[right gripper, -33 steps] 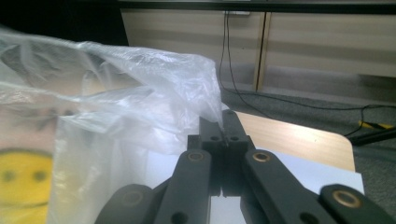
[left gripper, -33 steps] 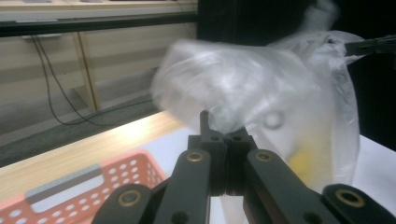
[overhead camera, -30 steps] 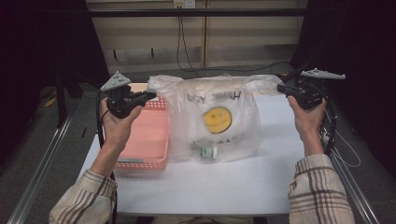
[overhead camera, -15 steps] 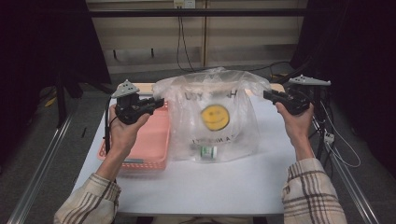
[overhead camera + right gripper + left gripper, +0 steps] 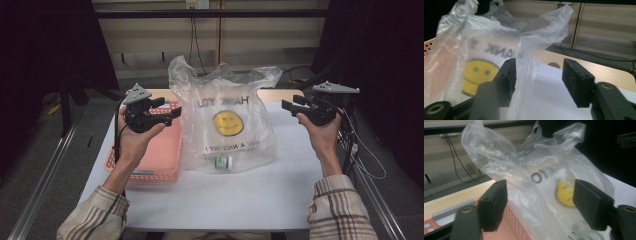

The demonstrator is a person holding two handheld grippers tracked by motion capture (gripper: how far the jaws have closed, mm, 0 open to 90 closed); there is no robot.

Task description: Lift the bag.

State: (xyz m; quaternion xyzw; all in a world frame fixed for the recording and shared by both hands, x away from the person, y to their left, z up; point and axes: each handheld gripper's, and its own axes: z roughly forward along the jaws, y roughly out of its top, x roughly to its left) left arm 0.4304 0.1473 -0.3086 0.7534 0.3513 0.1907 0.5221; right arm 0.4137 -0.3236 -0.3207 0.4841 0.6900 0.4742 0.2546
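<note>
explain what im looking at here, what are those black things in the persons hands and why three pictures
A person sits at a white table with a hand-held two-jaw tool in each hand: the left tool and the right tool. The high view looks down from above the person. The other two pictures come from small cameras riding on each tool, looking along its black jaws. On the table stands a clear plastic bag printed with a yellow smiley face, with a small green-capped container inside. Beside it lies a pink perforated basket. Both tools' jaws have just been opening and stand apart now. Bag film lies between them, unpinched, so nothing is held.
</note>
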